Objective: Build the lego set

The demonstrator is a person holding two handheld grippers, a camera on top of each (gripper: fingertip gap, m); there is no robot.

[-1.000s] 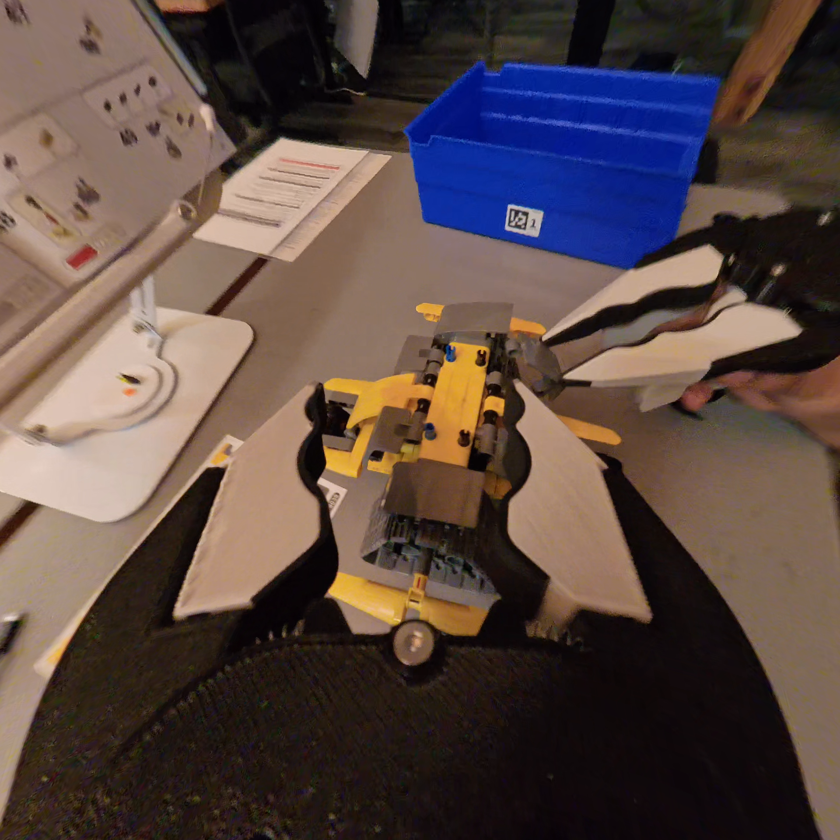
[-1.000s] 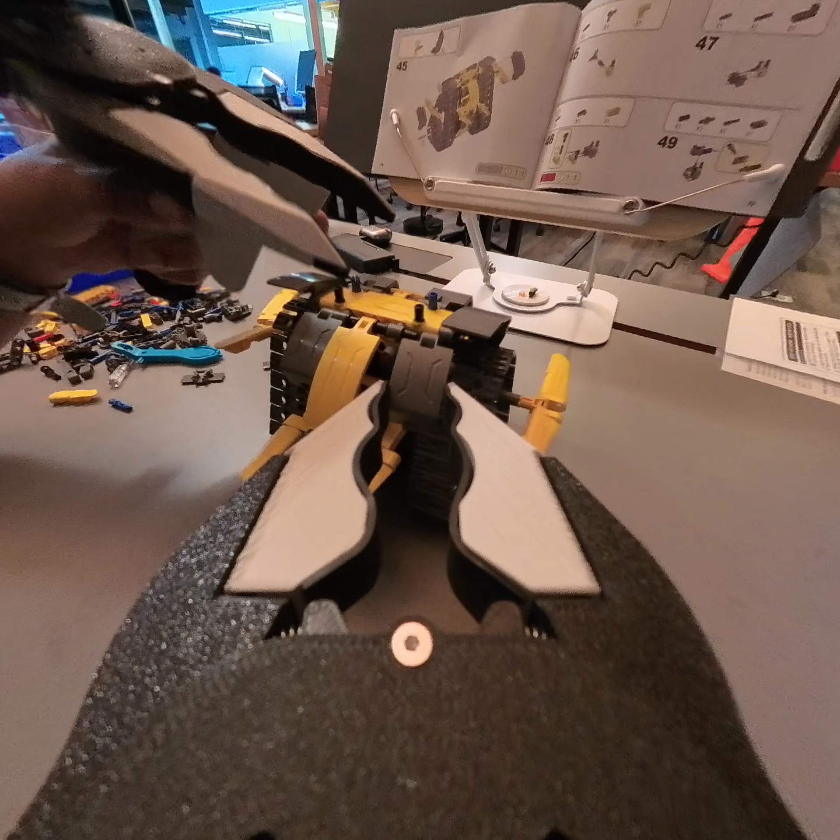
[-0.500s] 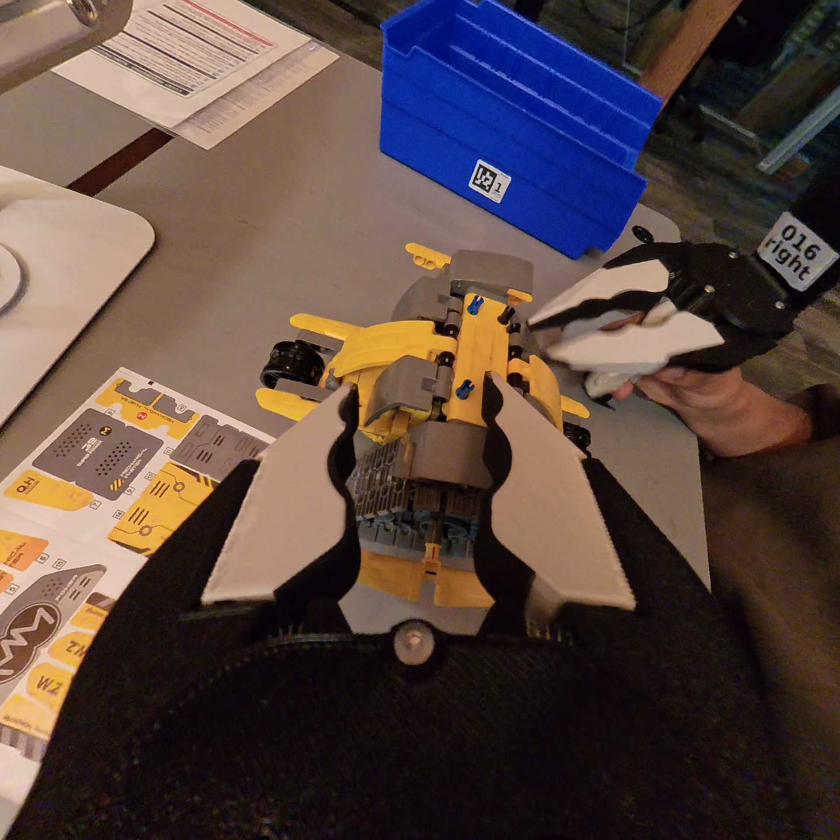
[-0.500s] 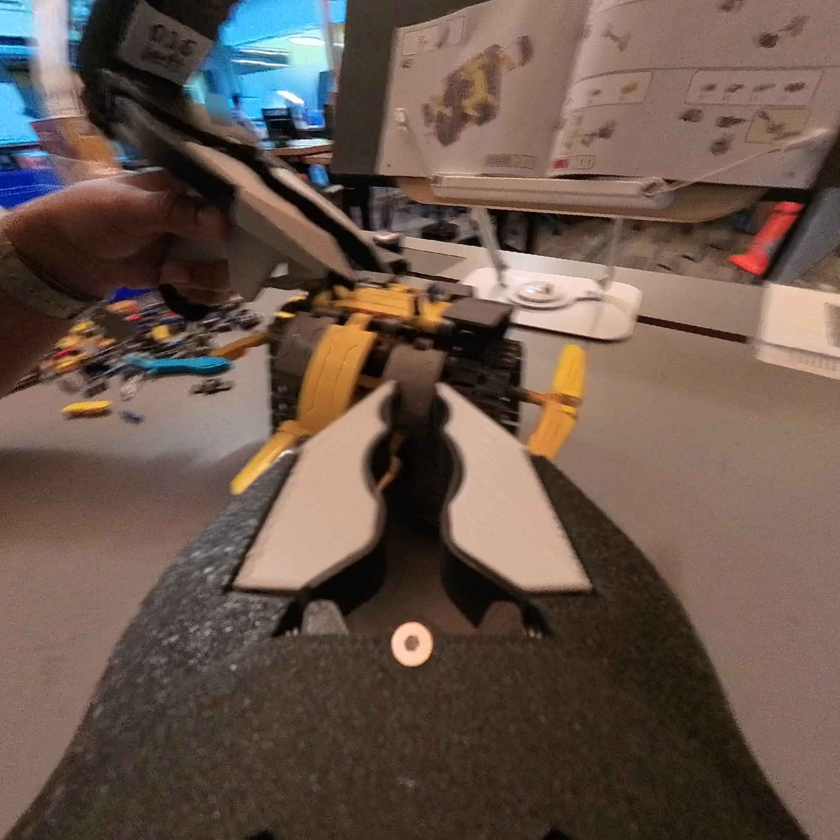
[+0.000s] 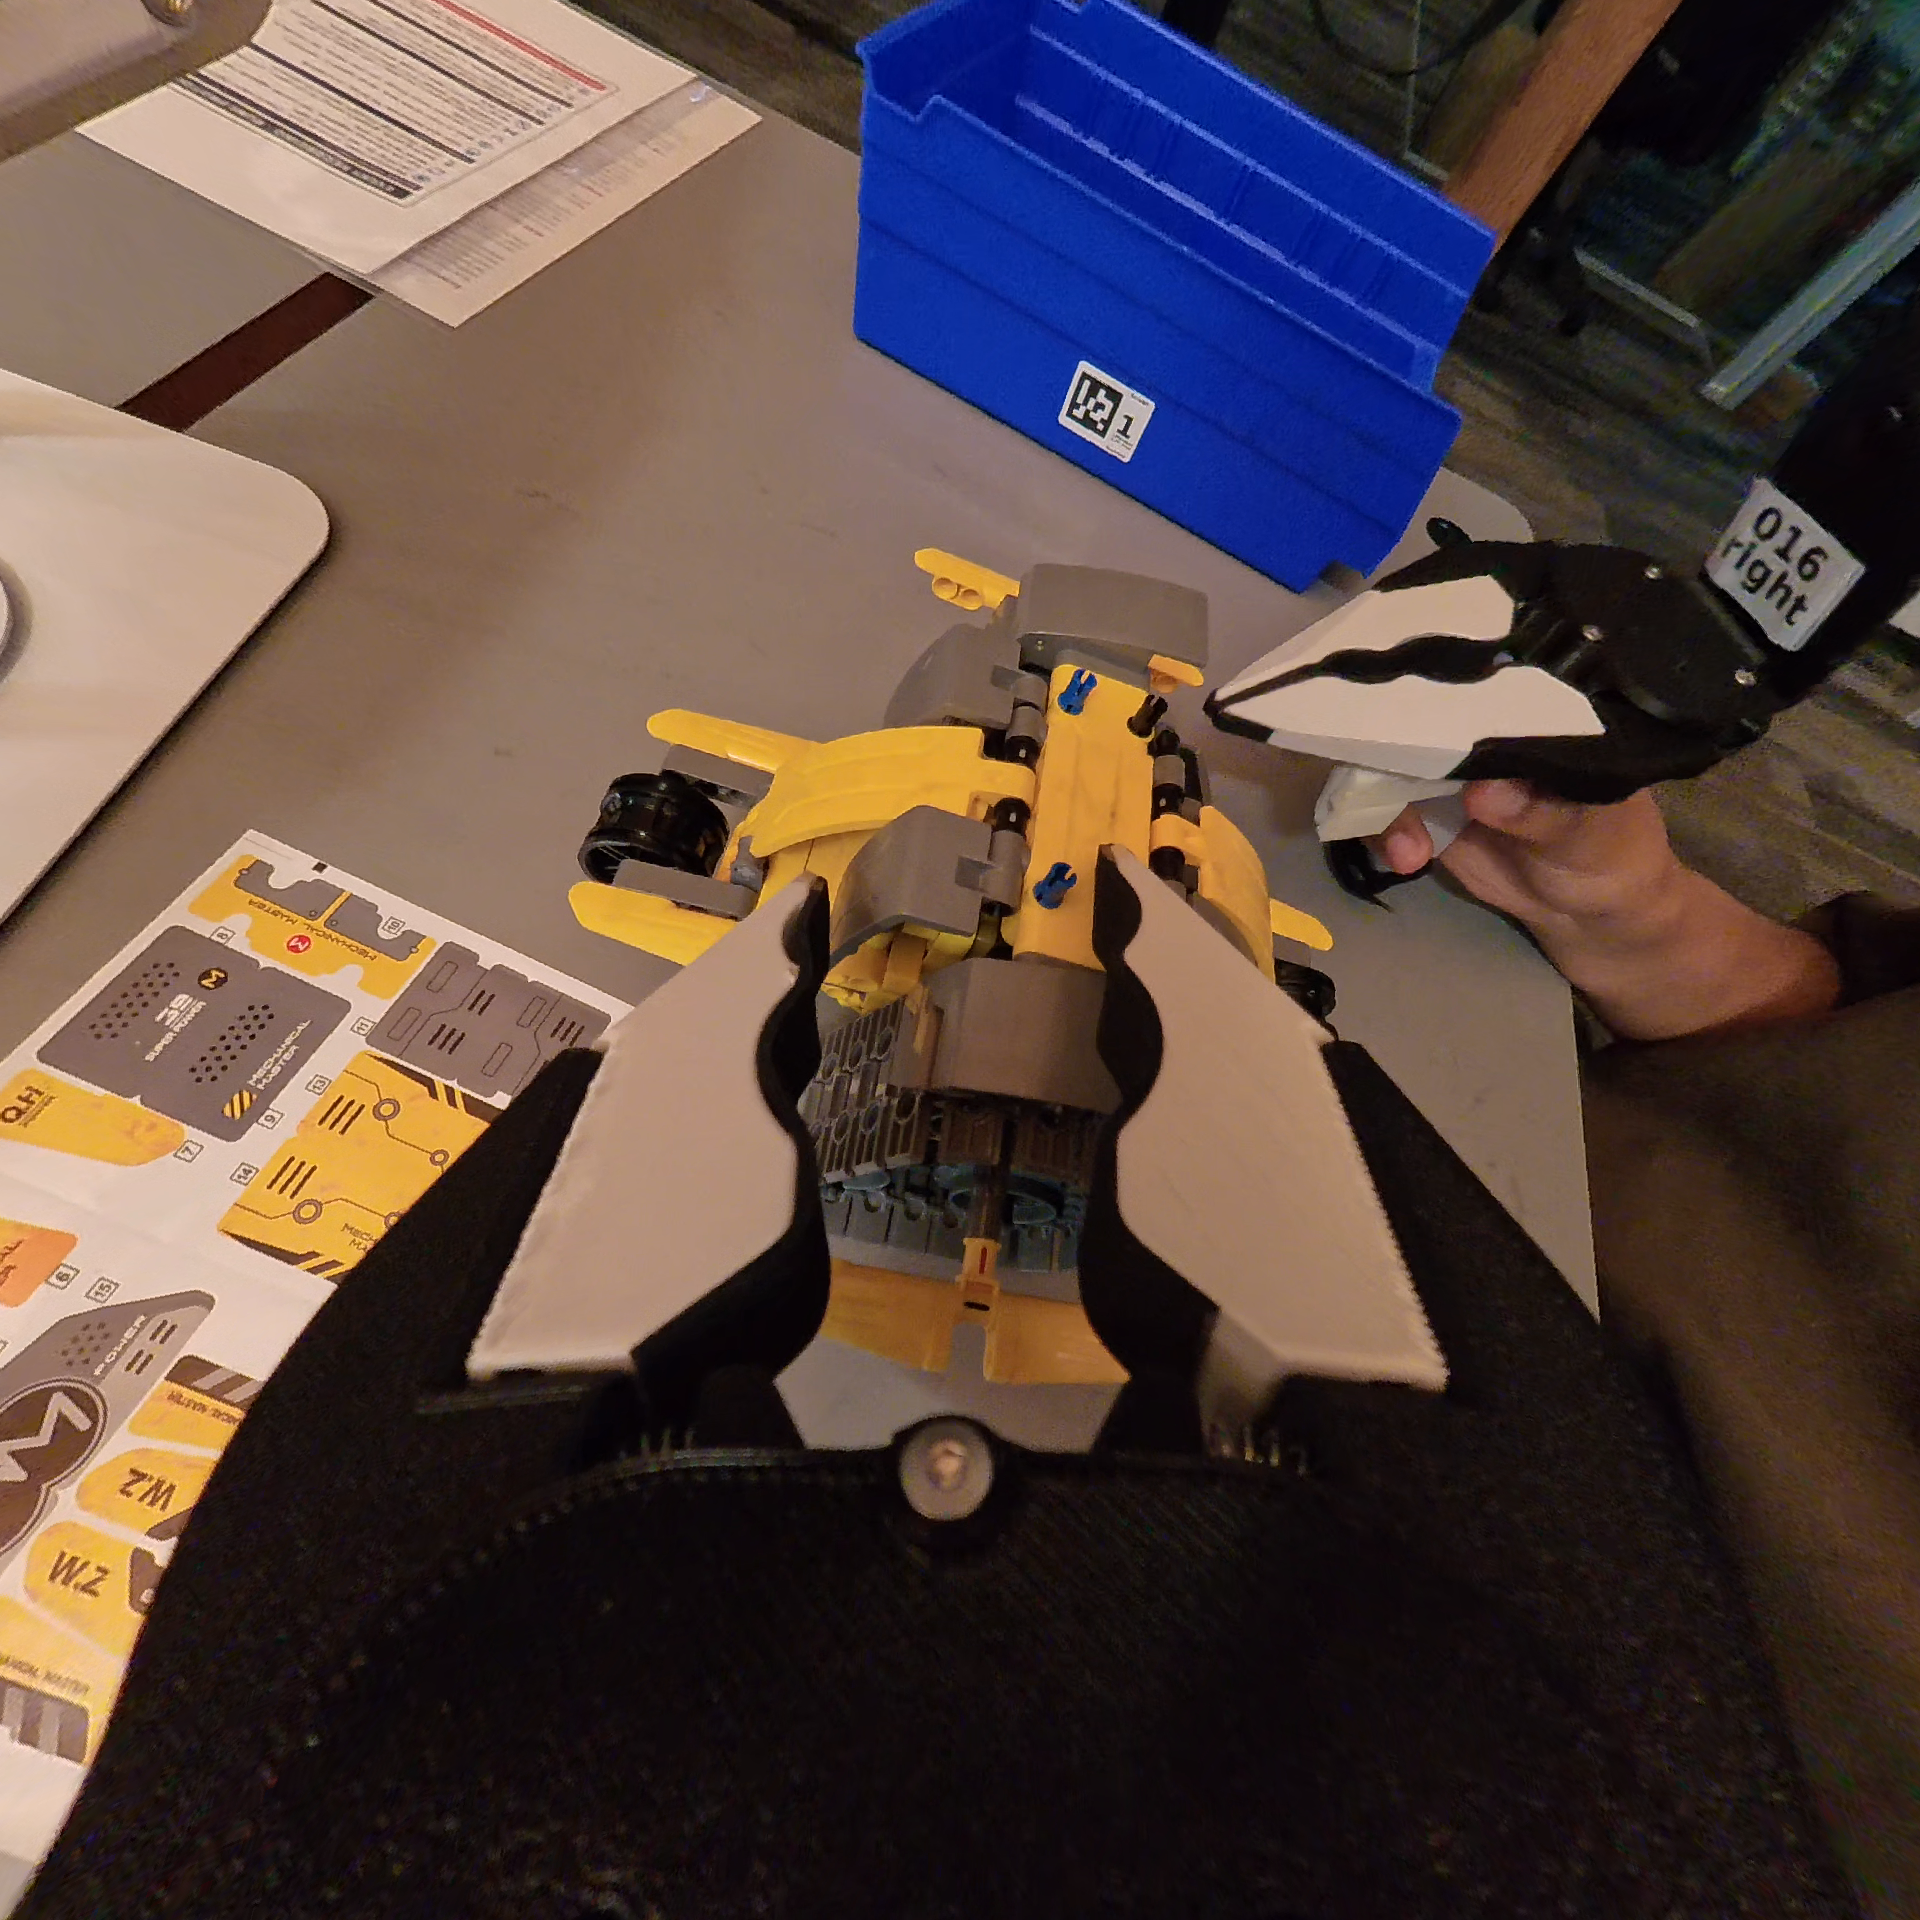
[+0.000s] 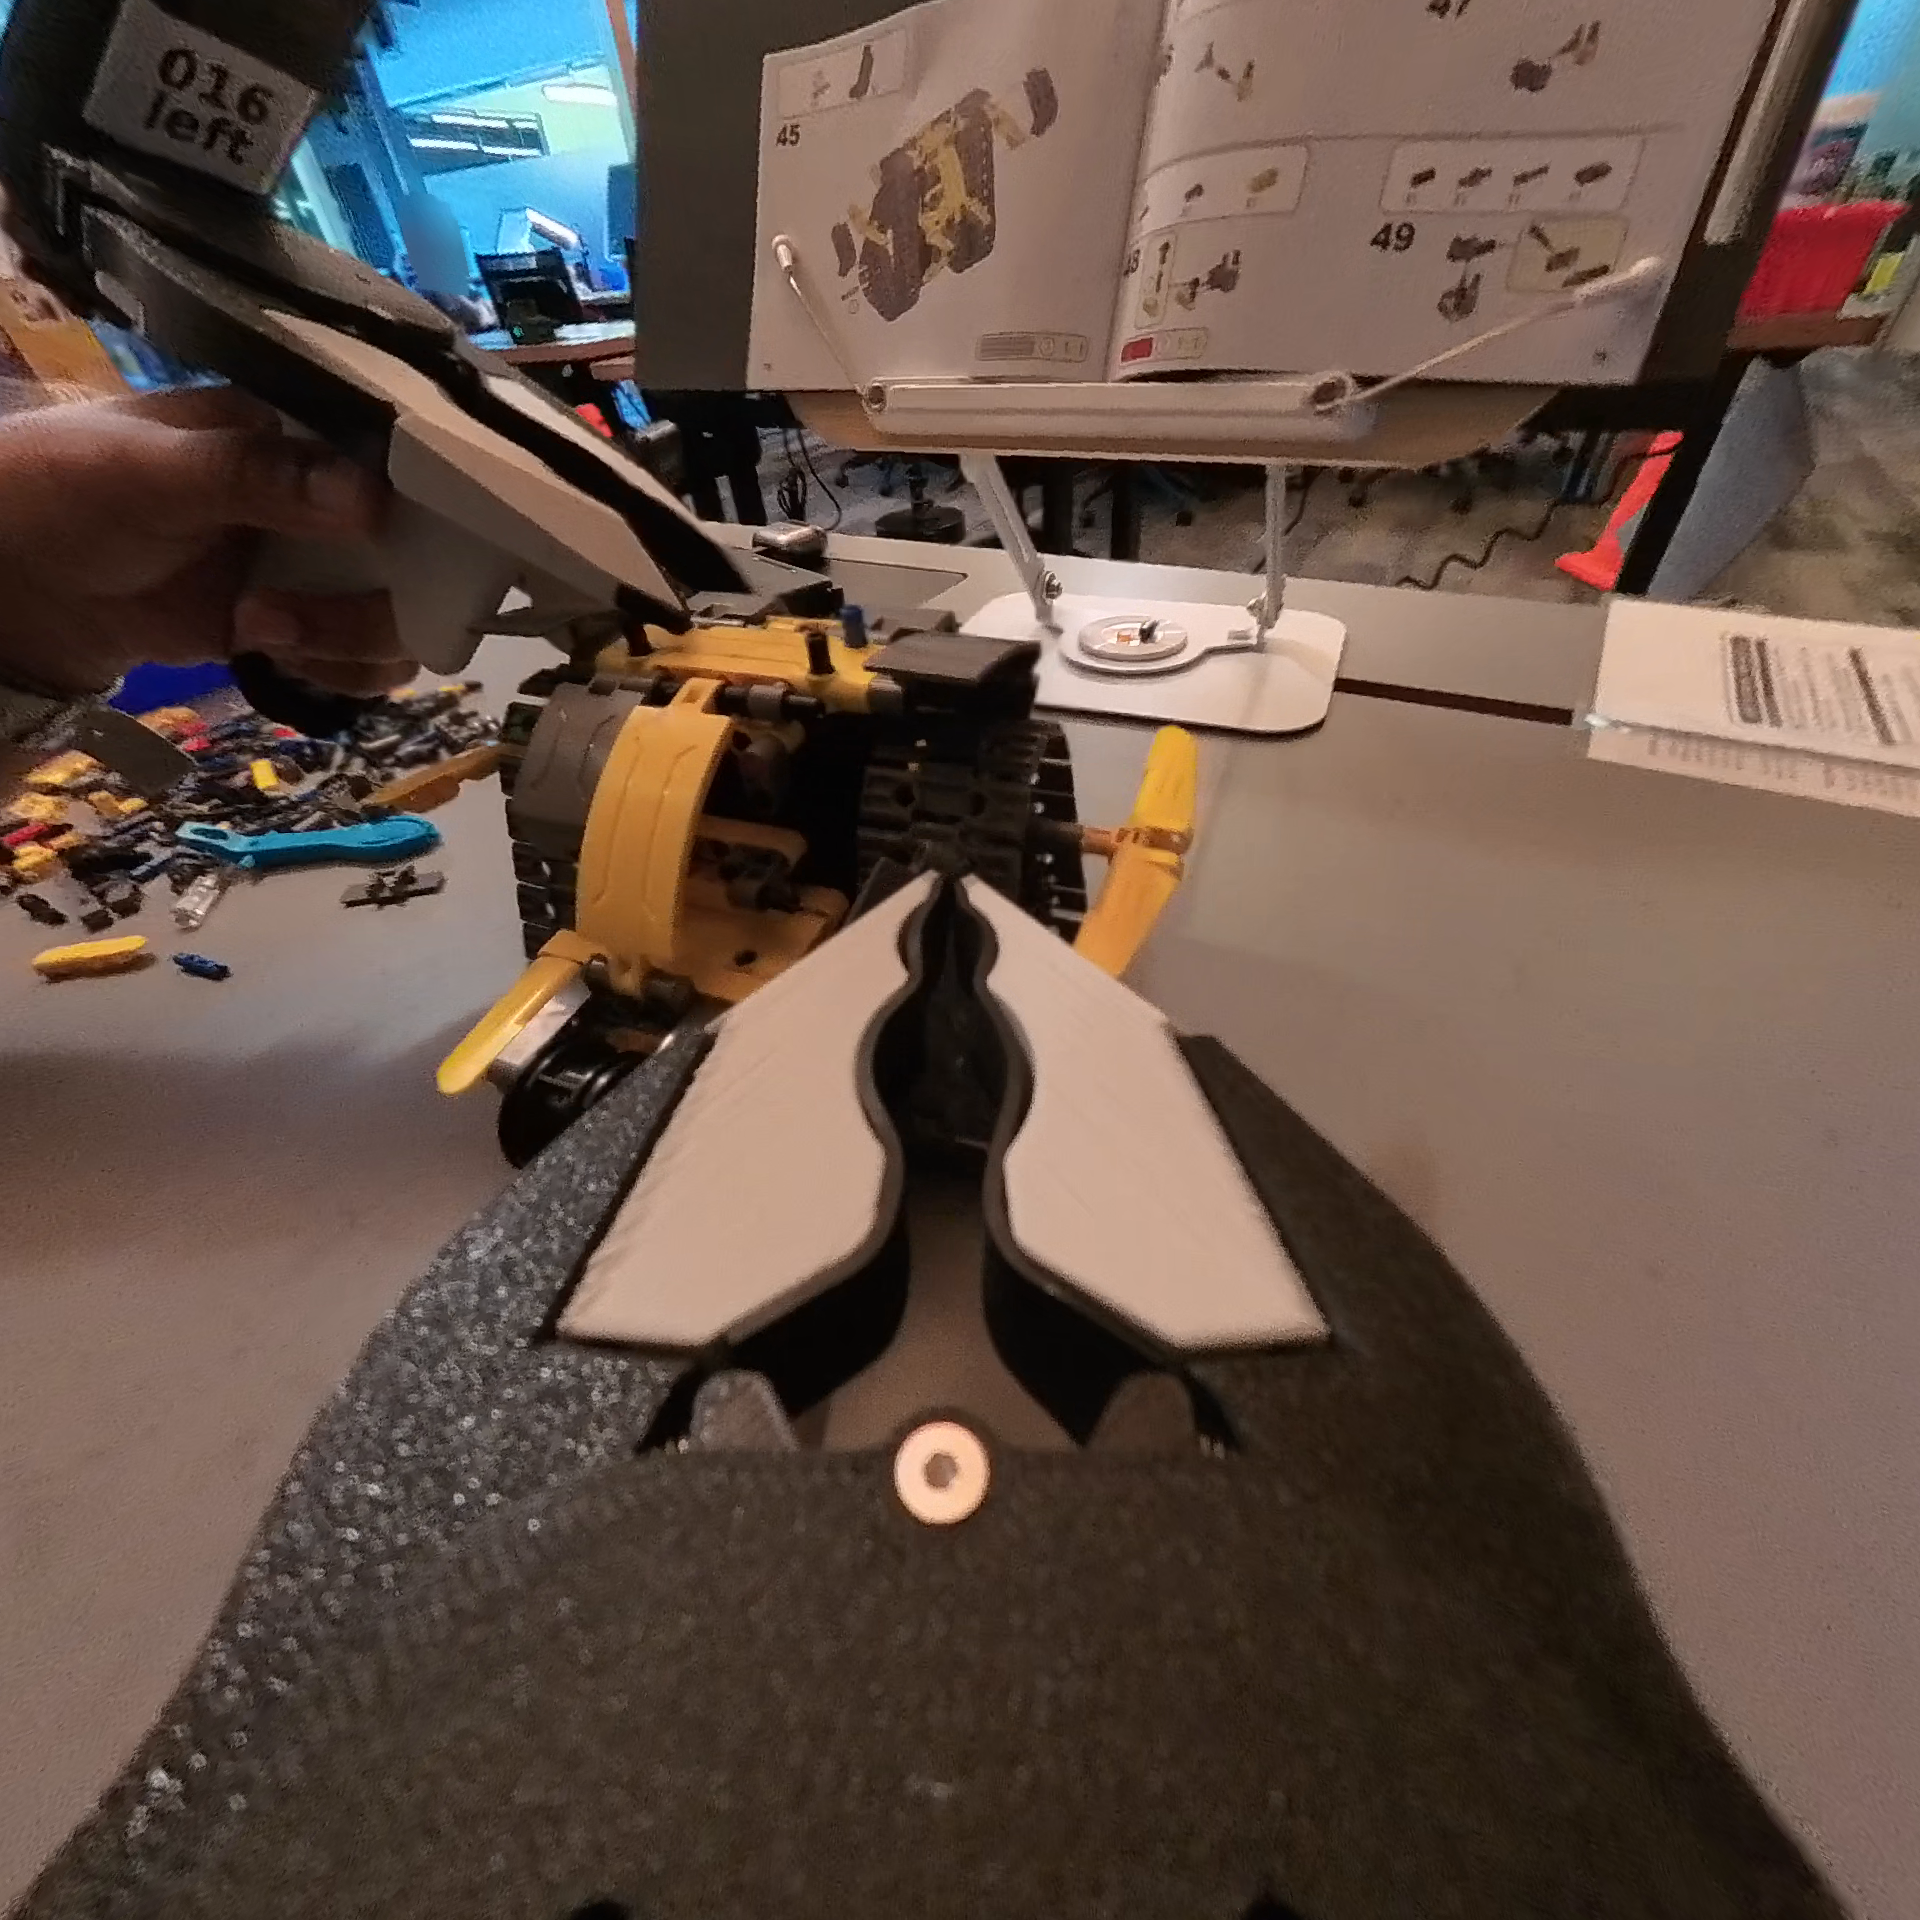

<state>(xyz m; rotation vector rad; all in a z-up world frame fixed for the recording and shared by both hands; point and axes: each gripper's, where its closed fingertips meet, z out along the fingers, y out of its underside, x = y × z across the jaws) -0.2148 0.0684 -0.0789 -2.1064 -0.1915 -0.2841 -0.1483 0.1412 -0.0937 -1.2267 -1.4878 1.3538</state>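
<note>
A yellow and grey tracked brick model (image 5: 1039,790) stands on the grey table (image 5: 582,499). My left gripper (image 5: 961,883) reaches down over its rear, and its jaws are closed onto the grey fender and yellow centre beam on top. In the right wrist view the left gripper (image 6: 665,597) touches the top of the model (image 6: 665,810). My right gripper (image 6: 940,883) is shut and empty, a little back from the model's black track. In the left wrist view the right gripper (image 5: 1216,707) sits just beside the model's right side, held by a hand (image 5: 1558,883).
A blue bin (image 5: 1143,260) stands behind the model. A sticker sheet (image 5: 208,1091) lies at the left. An open instruction booklet (image 6: 1195,187) rests on a white stand (image 6: 1174,665). Loose bricks (image 6: 156,790) and a blue tool (image 6: 312,842) lie left. The table edge is near the hand. Left tips to right tips: about 11 centimeters.
My left gripper narrowed onto the top of the model and tilted to look down on it. My right gripper let go of the grey fender, closed and drew back a little.
</note>
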